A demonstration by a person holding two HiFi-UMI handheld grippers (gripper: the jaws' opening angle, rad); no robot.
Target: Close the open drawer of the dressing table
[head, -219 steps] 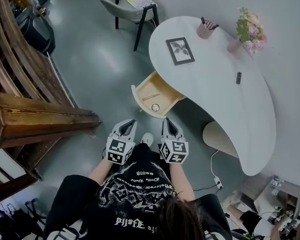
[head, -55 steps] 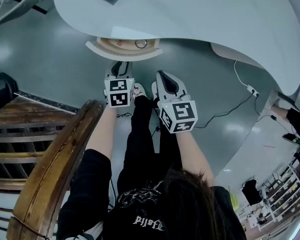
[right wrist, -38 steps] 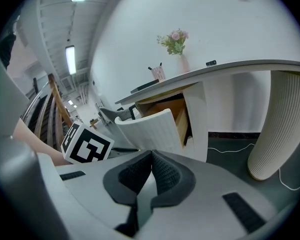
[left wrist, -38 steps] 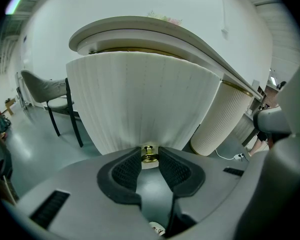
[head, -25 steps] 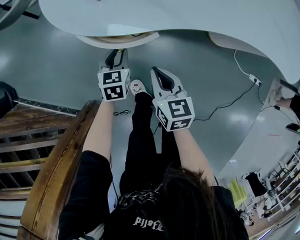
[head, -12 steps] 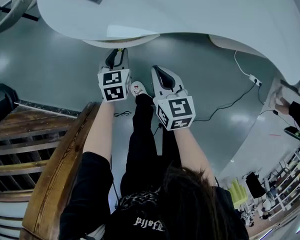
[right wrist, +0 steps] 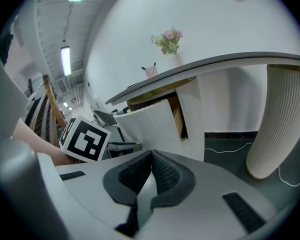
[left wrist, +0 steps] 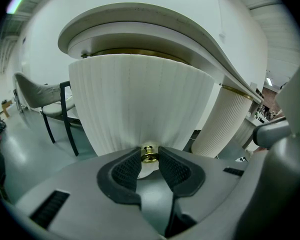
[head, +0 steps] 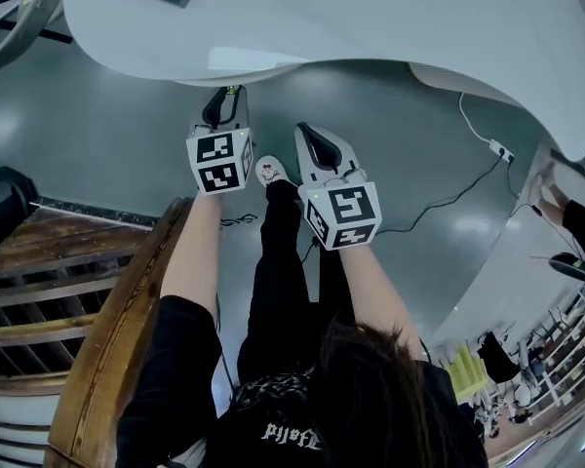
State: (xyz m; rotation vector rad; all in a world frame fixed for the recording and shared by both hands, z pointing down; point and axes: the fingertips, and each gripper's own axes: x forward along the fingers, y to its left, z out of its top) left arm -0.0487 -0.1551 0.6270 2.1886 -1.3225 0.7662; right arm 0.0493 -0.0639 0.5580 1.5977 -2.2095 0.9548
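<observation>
The dressing table's drawer has a white ribbed front with a small brass knob at its lower edge. My left gripper is shut on that knob, one pad on each side. In the head view the left gripper reaches under the white tabletop, which hides the drawer. The right gripper view shows the drawer front standing a little out from the table body, with a strip of wooden side showing. My right gripper is shut with nothing in it and hangs beside the left one.
A ribbed white table leg stands to the right, with a cable on the floor near it. A grey chair is to the left. A wooden stair rail runs close on my left. The person's shoe is between the grippers.
The drawer, wide open at first, has slid in under the tabletop with my left gripper at its front. Over the last second both grippers have hardly moved.
</observation>
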